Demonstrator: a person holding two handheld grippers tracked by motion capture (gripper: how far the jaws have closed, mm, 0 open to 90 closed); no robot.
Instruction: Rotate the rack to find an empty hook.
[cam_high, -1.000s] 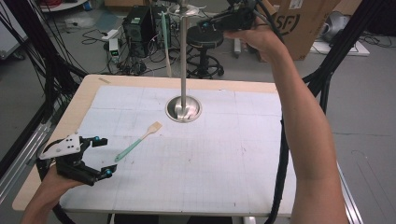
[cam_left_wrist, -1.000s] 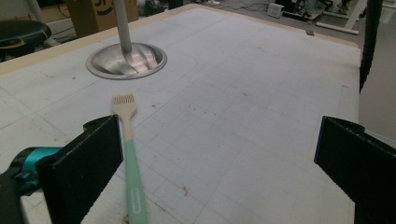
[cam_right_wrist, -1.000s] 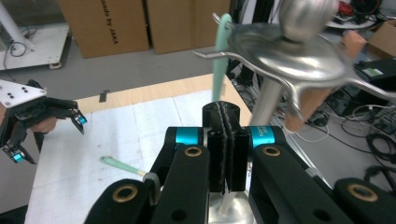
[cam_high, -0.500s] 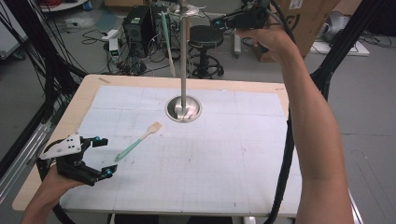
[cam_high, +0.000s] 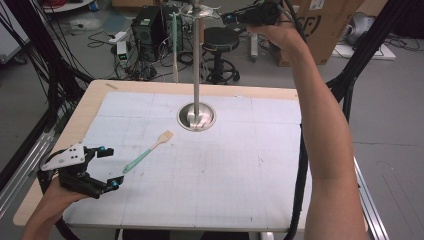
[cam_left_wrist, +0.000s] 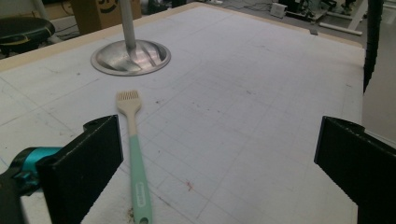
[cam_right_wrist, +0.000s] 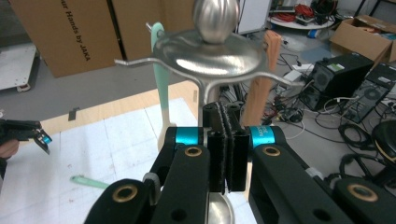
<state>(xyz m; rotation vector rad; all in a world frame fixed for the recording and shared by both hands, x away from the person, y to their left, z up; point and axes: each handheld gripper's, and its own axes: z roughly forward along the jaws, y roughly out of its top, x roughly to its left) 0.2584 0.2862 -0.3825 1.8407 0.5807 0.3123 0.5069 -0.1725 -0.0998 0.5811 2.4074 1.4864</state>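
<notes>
my left gripper rests low at the near left of the table, jaws spread wide with nothing between them. just ahead of it, toward its inner jaw, lies the basting brush: mint handle end nearest the jaws, pale bristle head pointing away toward the stand base. in the left gripper view the brush runs almost straight along my line of sight, beside the jaw on the left of that view rather than between the two, so the hand would need a small sideways shift before closing. this is clearly the nearer hand.

my right gripper is held high near the top of the utensil stand, jaws pressed together and, as far as i can tell, pinching nothing. its camera looks at the stand's metal cap, where a mint-handled utensil and a wooden-handled one hang; what kind they are i can't make out.

compared with a second ago, the right arm has lifted and swung further back toward the stand top, while the left gripper and the brush sit where they were.
</notes>
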